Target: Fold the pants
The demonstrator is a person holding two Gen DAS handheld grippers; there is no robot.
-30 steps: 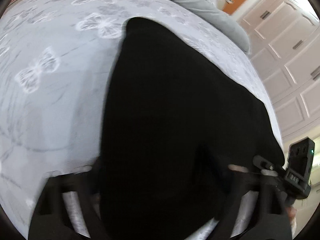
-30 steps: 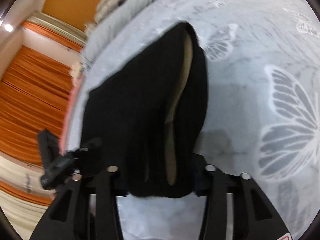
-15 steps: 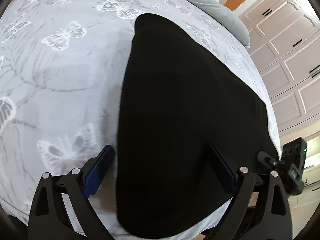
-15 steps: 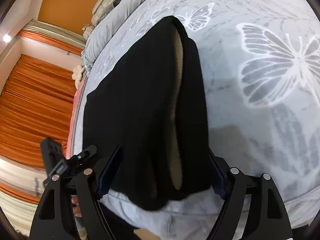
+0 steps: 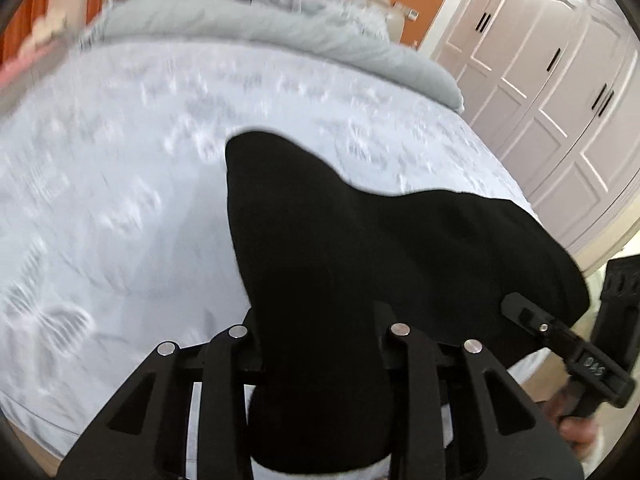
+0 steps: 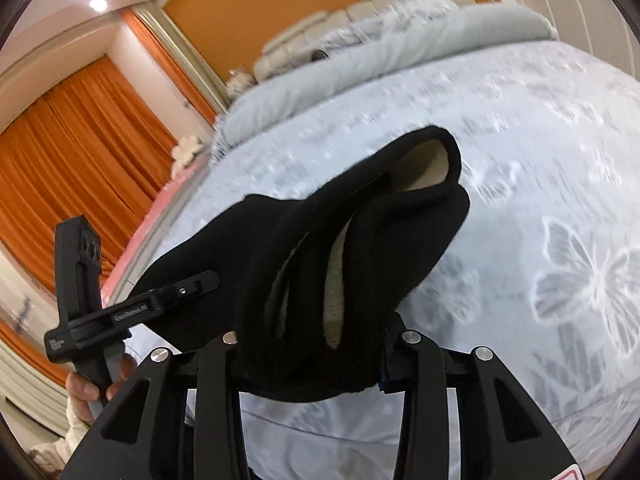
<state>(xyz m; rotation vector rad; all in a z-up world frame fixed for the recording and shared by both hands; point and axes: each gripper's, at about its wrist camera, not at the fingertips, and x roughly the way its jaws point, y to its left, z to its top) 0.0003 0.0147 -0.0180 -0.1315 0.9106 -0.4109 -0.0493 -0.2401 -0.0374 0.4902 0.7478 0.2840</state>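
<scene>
The black pants, folded with a beige fleece lining showing at one end, are lifted off the bed between both grippers. My left gripper is shut on one near corner of the pants. My right gripper is shut on the other near corner; it also shows at the right in the left wrist view. The left gripper shows at the left in the right wrist view. The far end of the pants hangs over the bed.
The bed has a pale grey cover with white butterflies. A grey rolled duvet and headboard lie at the far end. White wardrobe doors stand to the right, orange curtains to the left.
Both grippers were open around the flat pants half a second ago. They have closed on the near edge and raised it, and the views tilted up toward the headboard.
</scene>
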